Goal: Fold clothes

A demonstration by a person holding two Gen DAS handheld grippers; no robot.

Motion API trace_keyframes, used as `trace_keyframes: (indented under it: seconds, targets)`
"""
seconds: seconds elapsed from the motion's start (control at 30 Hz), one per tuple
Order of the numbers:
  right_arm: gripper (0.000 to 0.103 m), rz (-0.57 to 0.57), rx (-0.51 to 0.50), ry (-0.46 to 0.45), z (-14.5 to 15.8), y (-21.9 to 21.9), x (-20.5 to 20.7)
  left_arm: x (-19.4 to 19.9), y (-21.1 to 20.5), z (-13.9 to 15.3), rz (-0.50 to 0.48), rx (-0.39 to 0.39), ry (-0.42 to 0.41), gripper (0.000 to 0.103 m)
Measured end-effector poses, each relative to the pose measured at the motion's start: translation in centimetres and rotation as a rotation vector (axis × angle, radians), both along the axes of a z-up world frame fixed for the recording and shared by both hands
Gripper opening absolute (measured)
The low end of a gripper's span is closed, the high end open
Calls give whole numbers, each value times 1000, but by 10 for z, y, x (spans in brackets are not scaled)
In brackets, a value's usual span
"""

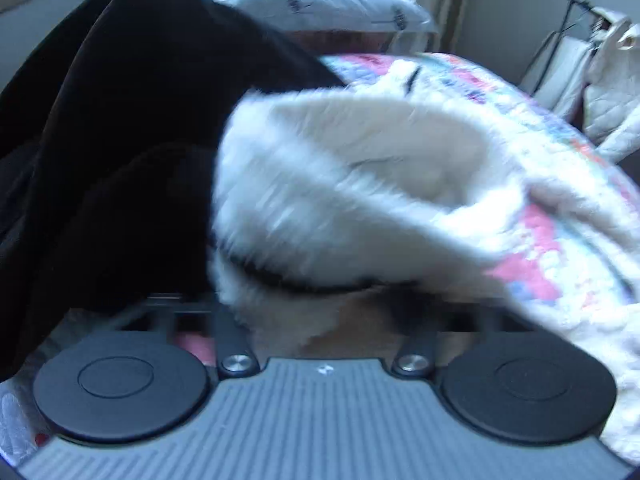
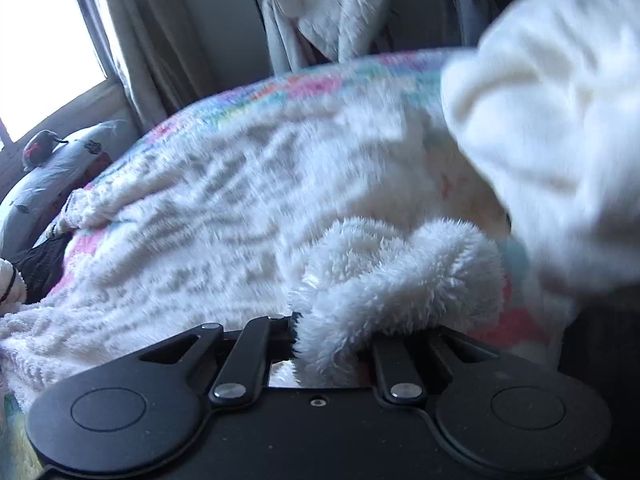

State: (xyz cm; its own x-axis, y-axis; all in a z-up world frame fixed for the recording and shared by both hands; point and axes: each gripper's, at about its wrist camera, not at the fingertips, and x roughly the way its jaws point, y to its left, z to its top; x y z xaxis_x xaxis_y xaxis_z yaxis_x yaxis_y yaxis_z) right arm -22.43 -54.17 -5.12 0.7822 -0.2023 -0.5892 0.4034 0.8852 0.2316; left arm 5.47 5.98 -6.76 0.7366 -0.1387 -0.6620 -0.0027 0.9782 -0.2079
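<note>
1. Both grippers tilt downward over the bed, which is spread with a pastel patchwork quilt. No hand or sleeve shows in either wrist view, only the tool bodies at the bottom edge.
2. The left gripper has its fingertips buried under fabric; its jaws are closed on a fold of the white fleece garment, which bunches right above the linkage.
3. The right gripper likewise has its jaws closed on a fluffy tuft of the white fleece garment that rises straight out from between the links.
4. Only the left view shows a black garment piled on the left, a patterned pillow behind it, and a rack with pale quilted clothing by the wall.
5. Only the right view shows the bright window, grey curtains, and the fleece spread wide across the quilt toward the left, with a smooth white cloth blurred close on the right.
</note>
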Motion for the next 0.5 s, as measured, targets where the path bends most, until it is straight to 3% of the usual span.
trace_keyframes:
  seconds: [0.13, 0.23, 0.3, 0.4, 0.5]
  targets:
    - [11, -70, -93, -26, 46, 2, -43, -45, 9, 47, 42, 25, -145, 11]
    - [11, -133, -95, 62, 37, -2, -67, -72, 27, 68, 95, -22, -181, 9]
    - [11, -151, -18, 92, 22, -11, -72, -76, 33, 71, 95, -41, -172, 9]
    - [11, -122, 65, 60, 21, -23, -49, -63, 25, 73, 61, -28, -148, 9]
    - [11, -72, 24, 32, 36, -26, -7, -37, 4, 86, 11, -17, -165, 9]
